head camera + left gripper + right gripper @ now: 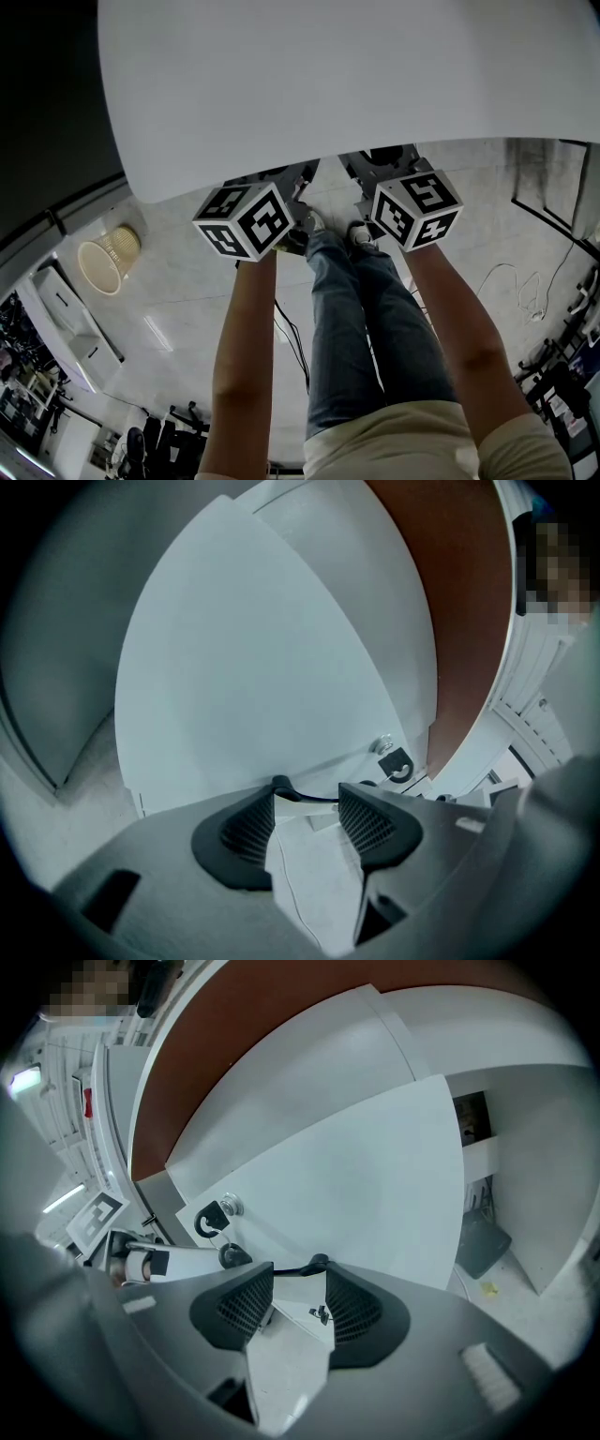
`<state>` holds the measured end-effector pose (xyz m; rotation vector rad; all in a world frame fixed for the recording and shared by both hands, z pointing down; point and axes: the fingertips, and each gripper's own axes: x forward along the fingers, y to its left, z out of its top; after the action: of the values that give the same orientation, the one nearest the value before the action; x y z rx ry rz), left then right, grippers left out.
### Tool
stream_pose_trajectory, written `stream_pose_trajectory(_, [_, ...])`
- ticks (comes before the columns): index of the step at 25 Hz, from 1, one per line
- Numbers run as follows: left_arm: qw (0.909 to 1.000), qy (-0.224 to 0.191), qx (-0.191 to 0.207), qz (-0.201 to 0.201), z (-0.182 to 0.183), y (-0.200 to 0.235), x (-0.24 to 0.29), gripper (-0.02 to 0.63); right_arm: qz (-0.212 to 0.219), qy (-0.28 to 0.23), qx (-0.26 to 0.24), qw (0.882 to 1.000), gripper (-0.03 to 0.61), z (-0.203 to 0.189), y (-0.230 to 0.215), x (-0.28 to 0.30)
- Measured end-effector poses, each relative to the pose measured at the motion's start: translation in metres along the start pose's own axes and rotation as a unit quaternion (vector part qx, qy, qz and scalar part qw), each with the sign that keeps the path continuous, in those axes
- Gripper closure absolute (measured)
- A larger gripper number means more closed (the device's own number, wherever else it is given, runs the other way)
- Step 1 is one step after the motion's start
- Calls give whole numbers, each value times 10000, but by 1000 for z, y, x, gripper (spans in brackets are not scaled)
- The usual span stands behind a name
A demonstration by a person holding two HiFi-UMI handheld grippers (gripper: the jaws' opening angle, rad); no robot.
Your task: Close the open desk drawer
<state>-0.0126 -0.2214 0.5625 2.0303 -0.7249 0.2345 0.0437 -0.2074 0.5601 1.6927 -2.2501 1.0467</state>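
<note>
Your left claw (307, 795) and right claw (300, 1273) face the white drawer front (253, 686).
Both stand open and empty beneath the desk (328, 75) edge.

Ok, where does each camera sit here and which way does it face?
Head view: on the person's head, facing steeply down past the white desktop to the floor; shows forearms, marker cubes, legs.
Left gripper view: on the left gripper, facing the white panel; open jaws show.
Right gripper view: on the right gripper, facing the same panel; open jaws show.
Shared: both gripper views show the panel's lock.
</note>
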Motion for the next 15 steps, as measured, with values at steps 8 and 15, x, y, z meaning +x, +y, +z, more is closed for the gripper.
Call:
stream_pose_trajectory(8, [10000,-44,-1,71,11,5,5,402,13,-87,-26,10000,400,10,-2,8])
stream_pose_trajectory(15, [10000,-70,-32,33,21,11,9,405,6,-126,-93,9999,399,16,-2,20])
